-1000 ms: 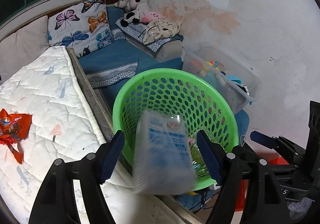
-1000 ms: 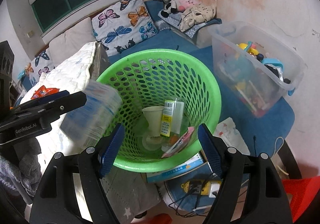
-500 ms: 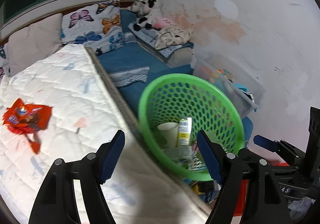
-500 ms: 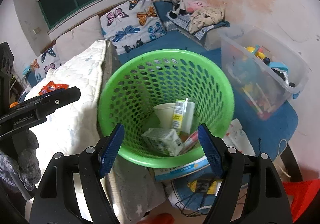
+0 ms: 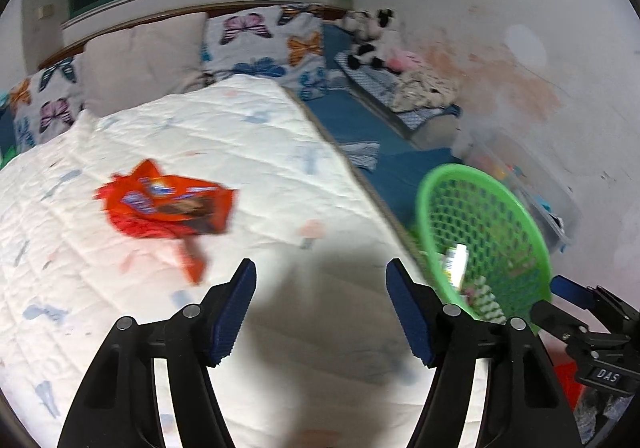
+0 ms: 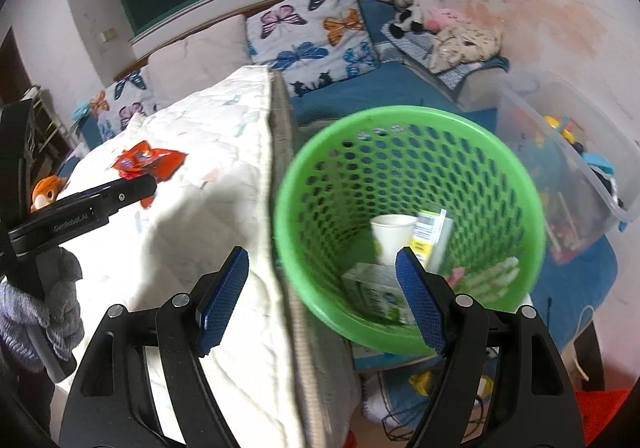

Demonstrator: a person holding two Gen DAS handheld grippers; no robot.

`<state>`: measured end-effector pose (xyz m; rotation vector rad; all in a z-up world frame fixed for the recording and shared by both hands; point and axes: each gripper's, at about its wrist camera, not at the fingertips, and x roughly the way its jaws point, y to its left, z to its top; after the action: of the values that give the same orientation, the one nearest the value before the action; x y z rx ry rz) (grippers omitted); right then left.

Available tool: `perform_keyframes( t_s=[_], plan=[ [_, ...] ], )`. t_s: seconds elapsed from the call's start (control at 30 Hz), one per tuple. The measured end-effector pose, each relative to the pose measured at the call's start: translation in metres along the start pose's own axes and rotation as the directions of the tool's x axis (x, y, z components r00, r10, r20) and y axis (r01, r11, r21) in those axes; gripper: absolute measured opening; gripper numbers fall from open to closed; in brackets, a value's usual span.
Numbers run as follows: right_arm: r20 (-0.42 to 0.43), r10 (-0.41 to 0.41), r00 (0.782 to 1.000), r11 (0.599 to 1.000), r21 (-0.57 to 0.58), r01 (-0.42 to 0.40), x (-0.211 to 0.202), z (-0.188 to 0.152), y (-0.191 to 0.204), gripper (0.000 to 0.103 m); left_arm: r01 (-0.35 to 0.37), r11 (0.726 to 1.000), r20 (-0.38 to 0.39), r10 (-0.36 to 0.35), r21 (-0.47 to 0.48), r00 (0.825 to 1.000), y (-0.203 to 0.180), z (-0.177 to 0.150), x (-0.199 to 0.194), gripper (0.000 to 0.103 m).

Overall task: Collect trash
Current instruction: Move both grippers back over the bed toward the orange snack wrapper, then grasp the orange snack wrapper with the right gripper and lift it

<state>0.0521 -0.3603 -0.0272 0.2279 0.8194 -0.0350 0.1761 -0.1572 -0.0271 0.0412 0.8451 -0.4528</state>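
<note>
Left wrist view: the left gripper (image 5: 320, 272) hangs over the white quilt (image 5: 248, 152), jaws wide apart and empty. An orange wrapper (image 5: 168, 208) lies on the quilt ahead and to the left, clear of the fingers. The green basket (image 5: 480, 232) stands off the quilt's right edge. The right gripper (image 5: 576, 296) shows at the far right; I cannot tell its state from here.

Right wrist view: the right gripper (image 6: 322, 268) is spread open, empty, above the quilt's edge (image 6: 224, 152) and the basket (image 6: 400, 152). Inside the basket lie a paper cup (image 6: 392, 236), a carton (image 6: 376, 296) and a yellow-labelled pack (image 6: 430, 236). The wrapper (image 6: 148, 164) sits on the quilt at left, beside the left gripper's finger (image 6: 80, 212). A clear bin (image 6: 560, 176) of toys stands right of the basket
</note>
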Motion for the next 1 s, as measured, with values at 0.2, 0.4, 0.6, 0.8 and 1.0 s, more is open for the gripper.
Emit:
perform_keyframes(
  t_s=[0.2,0.4,0.6,0.8,1.0],
  plan=[
    [-0.008,0.036,0.999,0.997,-0.064,-0.036,0.015,0.012,0.031,0.076,-0.066,0.995,0.008,0.067,-0.079,0.998,0.054,-0.002,-0.009,0.063],
    [-0.017,0.072,0.997,0.986,-0.149,-0.073,0.033,0.026,0.070,0.076,-0.121,0.983,0.006,0.123,-0.135,0.992,0.097,-0.006,-0.018,0.063],
    [-0.020,0.115,0.993,0.966,-0.231,-0.116,0.051,0.039,0.108,0.076,-0.169,0.971,0.006,0.173,-0.167,0.985,0.131,-0.011,-0.029,0.061],
    [-0.039,0.151,0.988,0.936,-0.315,-0.155,0.076,0.053,0.149,0.074,-0.204,0.959,0.005,0.209,-0.198,0.978,0.160,-0.015,-0.039,0.059],
    [-0.060,0.176,0.983,0.902,-0.390,-0.186,0.102,0.062,0.190,0.070,-0.225,0.951,0.002,0.230,-0.213,0.973,0.181,-0.015,-0.044,0.057]
  ],
)
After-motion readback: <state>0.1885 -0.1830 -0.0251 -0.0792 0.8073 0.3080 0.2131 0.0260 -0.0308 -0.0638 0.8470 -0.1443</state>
